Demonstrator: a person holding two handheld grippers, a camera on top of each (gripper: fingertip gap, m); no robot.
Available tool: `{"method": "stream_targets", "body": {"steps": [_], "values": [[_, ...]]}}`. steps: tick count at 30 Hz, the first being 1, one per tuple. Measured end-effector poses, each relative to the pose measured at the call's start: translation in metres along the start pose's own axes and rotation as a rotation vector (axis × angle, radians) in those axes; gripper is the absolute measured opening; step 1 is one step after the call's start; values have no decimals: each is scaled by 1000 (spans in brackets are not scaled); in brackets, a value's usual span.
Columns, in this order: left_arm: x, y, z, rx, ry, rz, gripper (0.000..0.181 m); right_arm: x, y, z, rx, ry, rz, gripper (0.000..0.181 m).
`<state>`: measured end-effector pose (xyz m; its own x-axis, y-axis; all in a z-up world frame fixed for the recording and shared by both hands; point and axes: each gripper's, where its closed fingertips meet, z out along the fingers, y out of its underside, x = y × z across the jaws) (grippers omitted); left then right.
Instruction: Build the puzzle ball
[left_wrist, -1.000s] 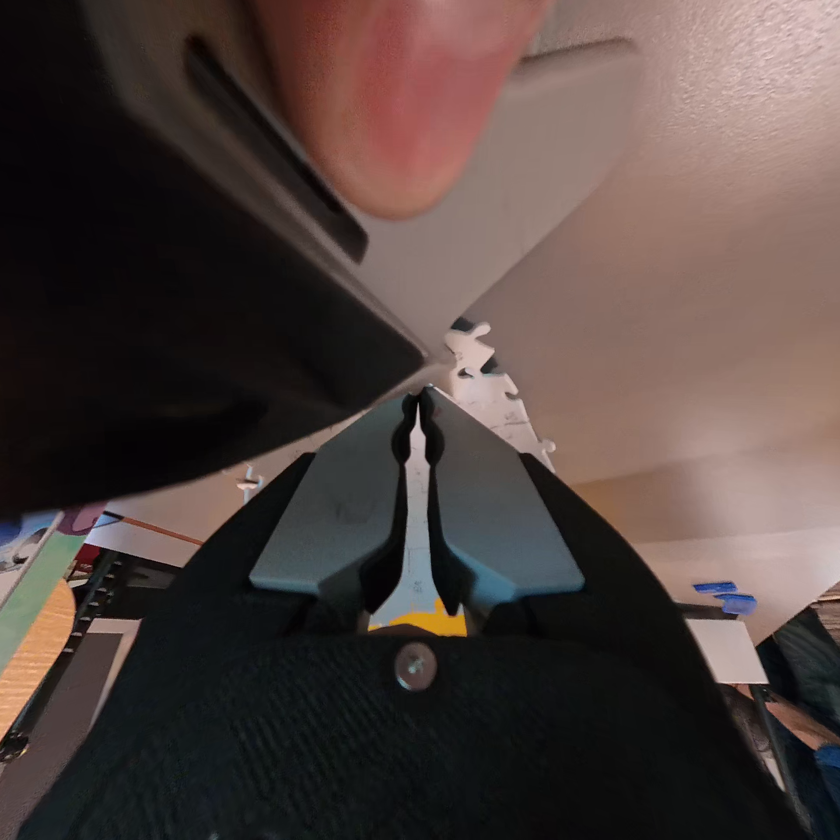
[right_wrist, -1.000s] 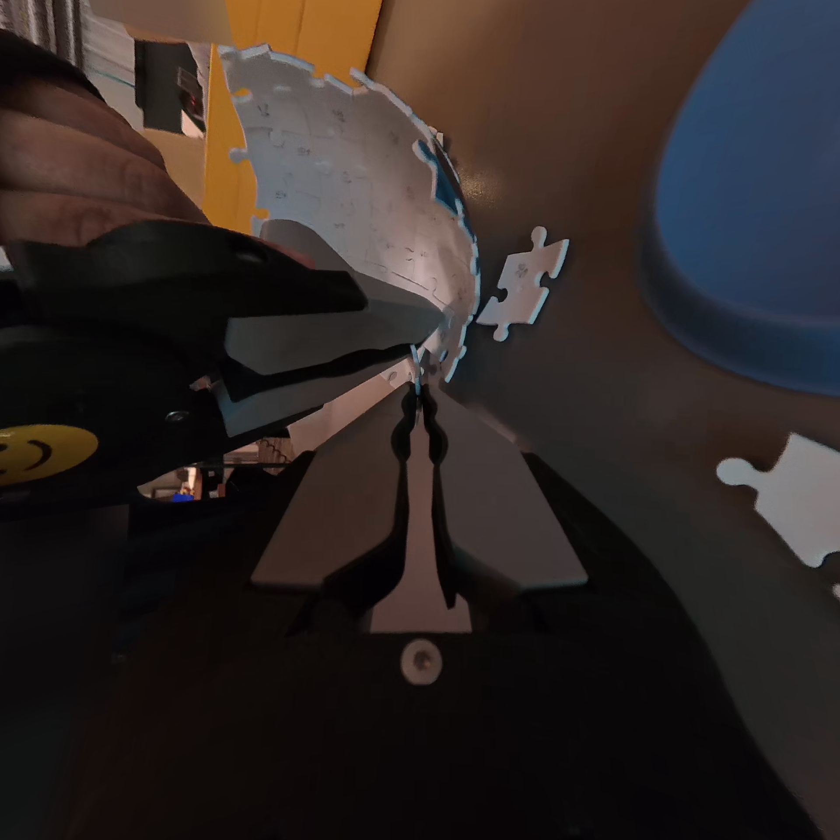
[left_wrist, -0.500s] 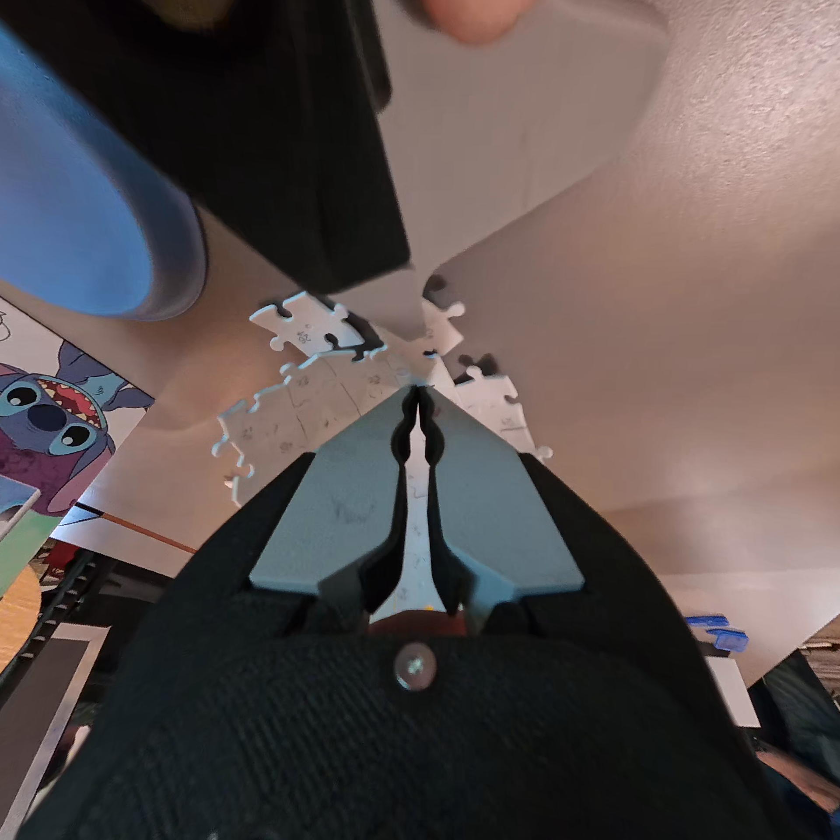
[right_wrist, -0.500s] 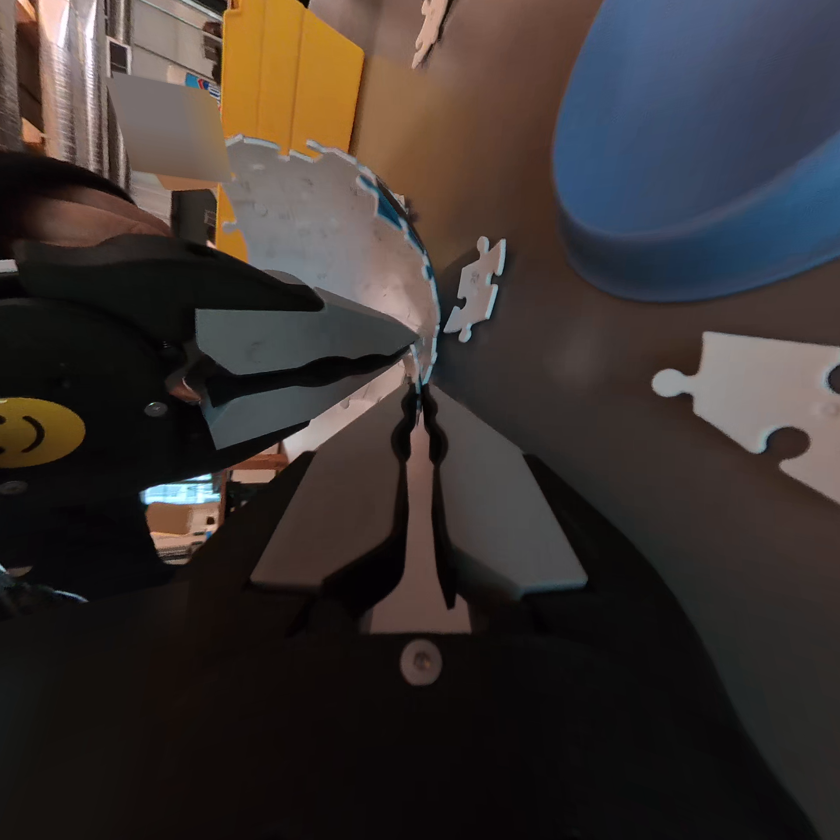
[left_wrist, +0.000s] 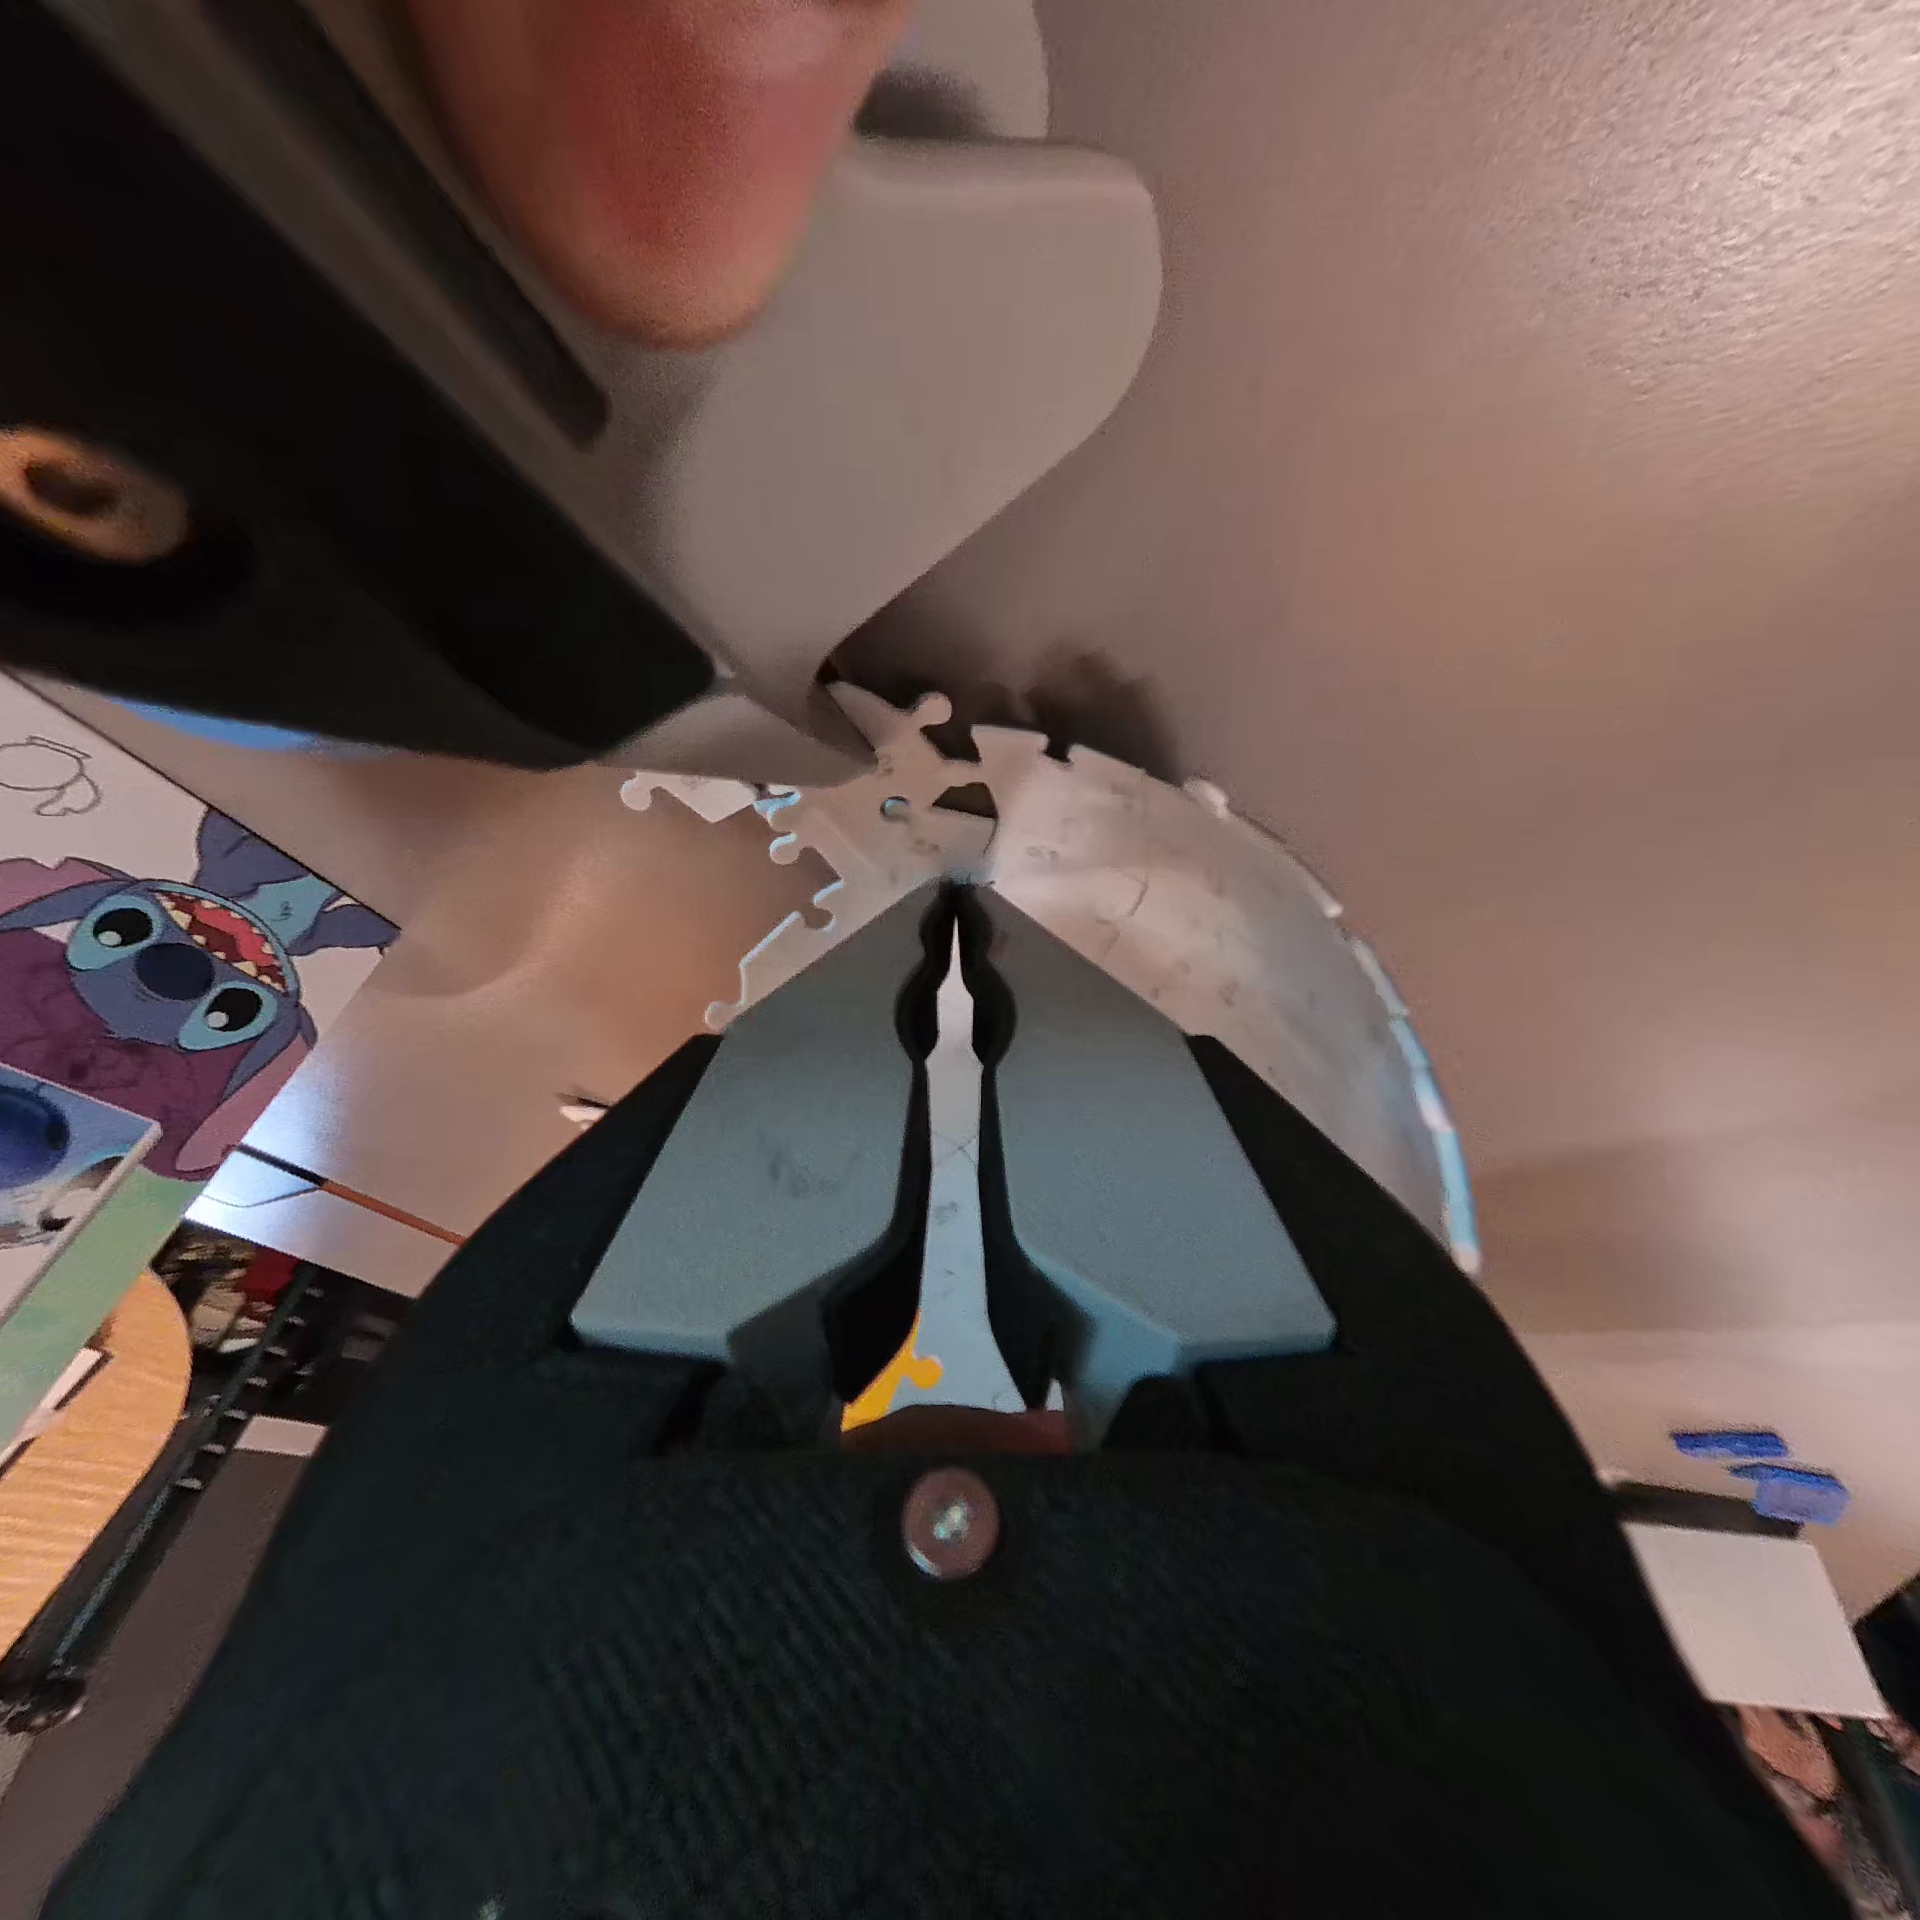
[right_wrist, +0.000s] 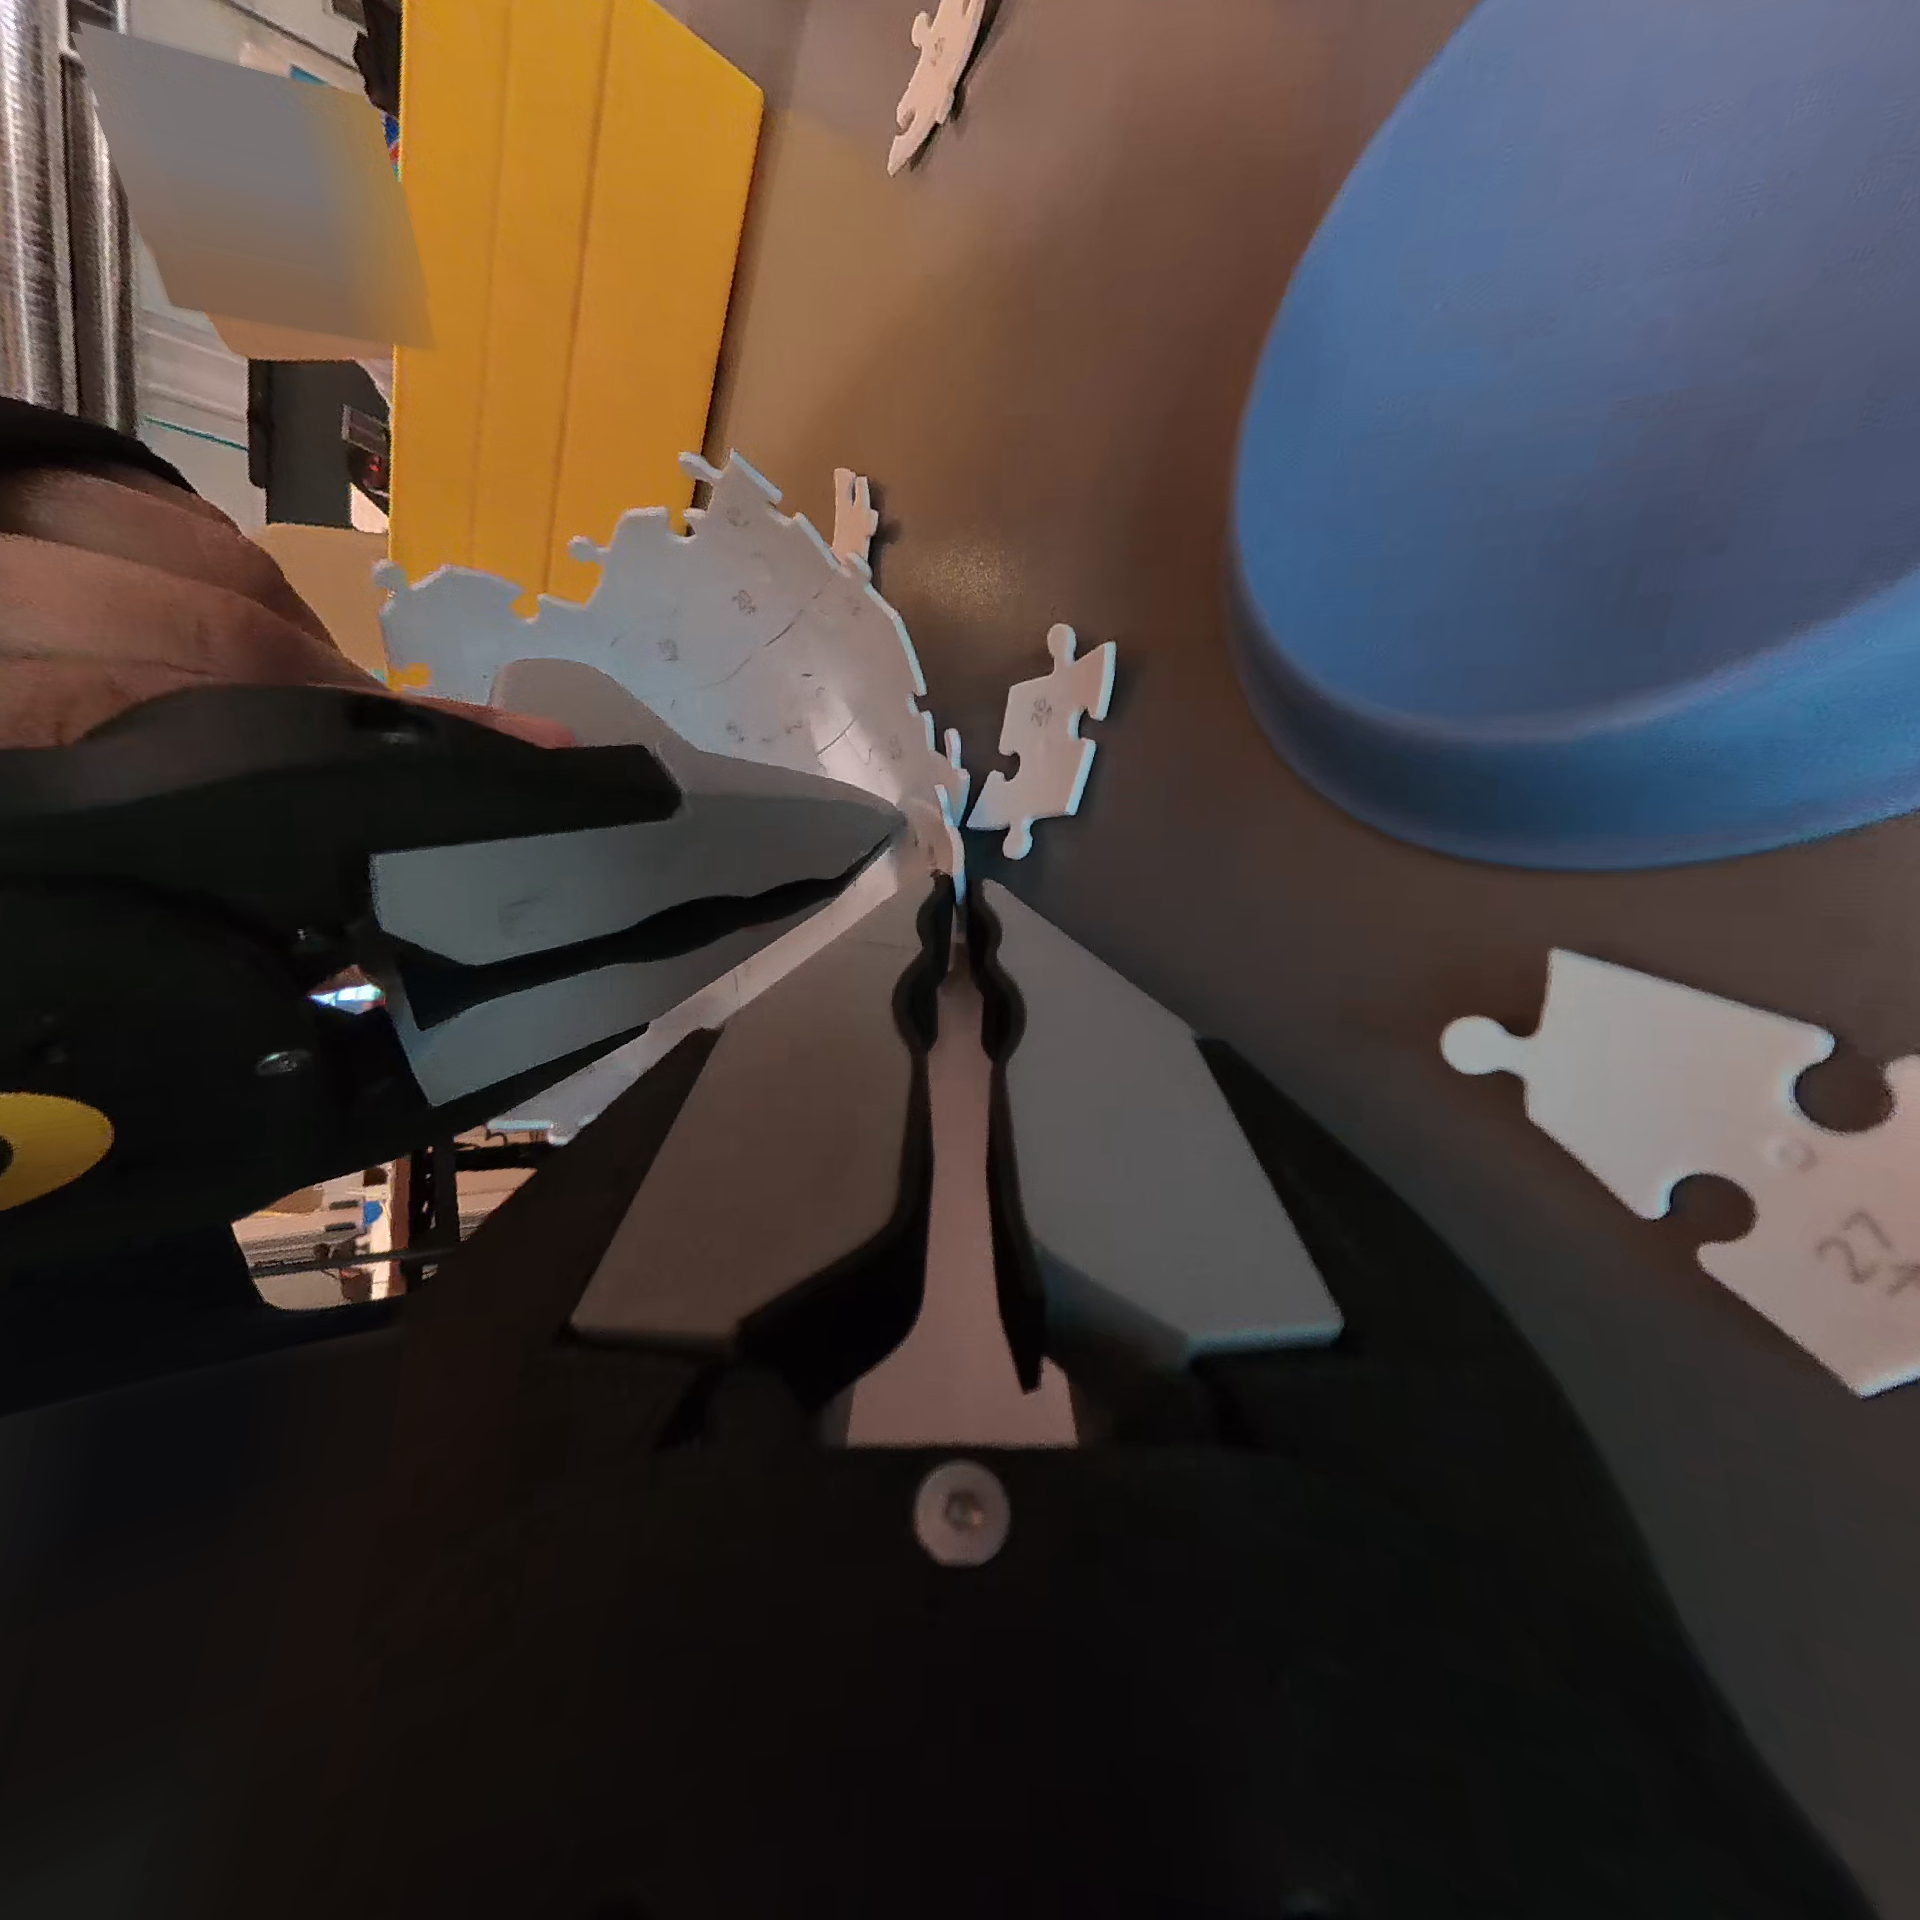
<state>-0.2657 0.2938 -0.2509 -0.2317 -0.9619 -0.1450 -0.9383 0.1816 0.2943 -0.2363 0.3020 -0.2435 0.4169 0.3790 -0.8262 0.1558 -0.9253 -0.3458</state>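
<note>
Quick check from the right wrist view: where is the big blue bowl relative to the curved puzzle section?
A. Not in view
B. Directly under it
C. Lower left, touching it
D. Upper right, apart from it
D: the blue bowl fills the upper right, while the puzzle section sits left of centre with a loose piece and bare table between them.

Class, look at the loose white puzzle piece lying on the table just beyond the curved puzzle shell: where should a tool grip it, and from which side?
Grip the loose puzzle piece across its plain middle body, not its small tabs. It seems to lie flat on the table, so come from the open right side, away from the curved puzzle shell on its left, probably levering one edge up first.
</note>
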Motion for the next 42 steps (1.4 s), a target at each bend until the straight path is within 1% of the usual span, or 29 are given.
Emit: {"method": "stream_targets", "body": {"steps": [9, 15, 19, 22, 32, 37, 39, 42], "values": [[0, -2, -1, 61, -7, 69, 0, 0, -1, 0, -32, -8, -13, 0], [1, -4, -2, 95, -2, 100, 5, 0, -1, 1, -36, -17, -15, 0], [6, -4, -4, 121, 27, 104, 13, 0, -1, 1, -39, -20, -17, 0], [6, -7, -4, 140, 26, 109, 5, 0, -1, 1, -40, -22, -17, 0], [8, -8, -4, 174, 90, 91, 3, 0, -2, 2, -46, -24, -21, 0], [8, -8, -4, 193, 105, 149, 3, -1, -2, 2, -50, -25, -26, 0], [7, -8, -4, 193, 123, 133, 0, -1, -2, 2, -51, -26, -30, 0], [8, -8, -4, 178, 152, 137, 2, -1, -1, 2, -57, -28, -38, 0]]}}
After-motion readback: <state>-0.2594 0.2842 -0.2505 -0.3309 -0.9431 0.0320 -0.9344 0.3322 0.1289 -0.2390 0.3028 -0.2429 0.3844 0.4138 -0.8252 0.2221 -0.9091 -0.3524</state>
